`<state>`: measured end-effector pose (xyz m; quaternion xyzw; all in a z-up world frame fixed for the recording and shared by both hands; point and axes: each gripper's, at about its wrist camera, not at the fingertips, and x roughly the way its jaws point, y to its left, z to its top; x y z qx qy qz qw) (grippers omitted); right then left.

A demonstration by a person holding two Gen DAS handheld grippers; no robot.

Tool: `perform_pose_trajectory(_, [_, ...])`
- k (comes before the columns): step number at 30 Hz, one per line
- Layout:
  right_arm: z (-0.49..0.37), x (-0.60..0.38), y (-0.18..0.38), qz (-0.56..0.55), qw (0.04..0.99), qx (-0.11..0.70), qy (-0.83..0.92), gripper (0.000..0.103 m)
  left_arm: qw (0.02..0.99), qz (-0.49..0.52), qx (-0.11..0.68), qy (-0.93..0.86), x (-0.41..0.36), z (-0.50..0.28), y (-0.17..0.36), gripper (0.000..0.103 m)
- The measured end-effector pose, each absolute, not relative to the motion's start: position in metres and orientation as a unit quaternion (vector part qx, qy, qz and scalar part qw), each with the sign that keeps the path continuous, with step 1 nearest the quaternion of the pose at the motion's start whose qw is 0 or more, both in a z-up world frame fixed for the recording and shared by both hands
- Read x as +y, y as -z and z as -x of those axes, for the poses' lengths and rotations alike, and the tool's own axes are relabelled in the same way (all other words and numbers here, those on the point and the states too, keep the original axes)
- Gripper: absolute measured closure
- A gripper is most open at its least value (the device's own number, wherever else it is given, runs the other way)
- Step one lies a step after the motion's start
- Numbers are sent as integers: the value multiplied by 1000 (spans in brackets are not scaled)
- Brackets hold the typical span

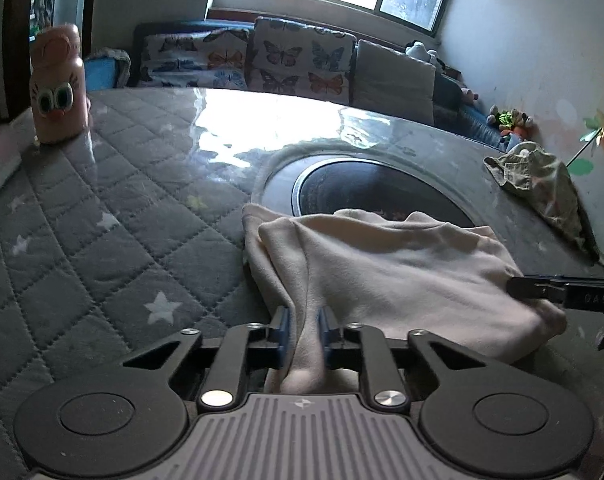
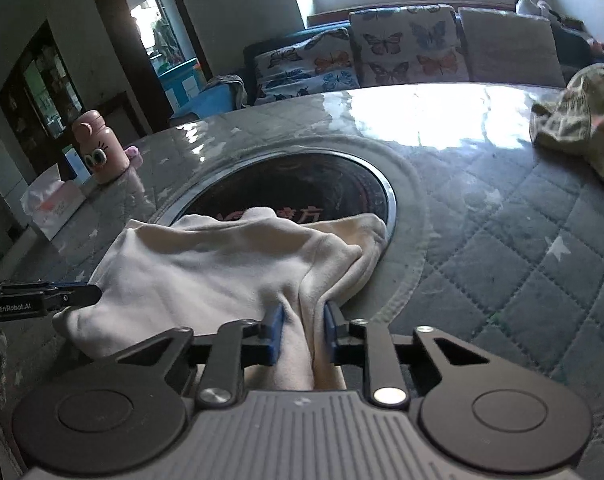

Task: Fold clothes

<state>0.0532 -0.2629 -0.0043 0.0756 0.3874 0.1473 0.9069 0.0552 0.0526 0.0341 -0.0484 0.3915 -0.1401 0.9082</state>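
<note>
The cream garment [image 1: 386, 268] lies on the counter [image 1: 102, 240], which is covered with a grey quilted cloth with white stars under a shiny clear sheet. The far edge of the garment hangs over the rim of the round dark plate [image 2: 302, 188] set in the middle of the counter.

The left tool [image 1: 305, 330] has its two blue pads closed on a bunched fold of the cream garment at the near left corner; the cloth runs between the pads and back toward the tool body. The right tool [image 2: 302, 330] is closed in the same way on a fold at the near right corner. In the left wrist view the tip of the right tool touches the right side of the garment, and in the right wrist view the left tool comes in from the left edge and meets the cloth there. Between the two grips the garment is slack and wrinkled.

A pink bottle [image 2: 99, 148] with cartoon eyes stands upright at the far left of the counter, near a tissue box [image 2: 52, 204]. An olive green garment [image 1: 542, 188] lies crumpled at the far right of the counter, well apart from the cream one. Behind the counter is a sofa with butterfly cushions [image 2: 406, 46] under a bright window.
</note>
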Motion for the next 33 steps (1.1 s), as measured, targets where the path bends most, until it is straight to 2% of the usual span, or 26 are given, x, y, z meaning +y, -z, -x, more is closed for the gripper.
perform_pose_trajectory(6, [-53,-242,-20,-51,915,361,-171,87,927,24,349,132,54,-38,-55,91])
perform_pose_trajectory(17, [-83,-157,-54,5,905,338,-258,87,945,45,318,55,129,-28,-76,91])
perform_pose_trajectory(20, [-92,-132,-61,13,902,329,-281,87,951,44,305,27,151,-26,-83,101])
perform_pose_trajectory(25, [-115,-95,-65,31,897,321,-302,88,956,54,287,-18,186,-28,-93,101])
perform_pose_trajectory(29, [-129,-85,-54,30,896,335,-290,88,948,76,309,-23,202,-27,-82,100])
perform_pose_trajectory(32, [-125,-92,-49,35,895,341,-286,88,939,89,331,-15,199,-27,-67,96])
perform_pose_trajectory(33, [-125,-94,-48,39,895,342,-282,88,936,93,338,-14,197,-28,-62,91])
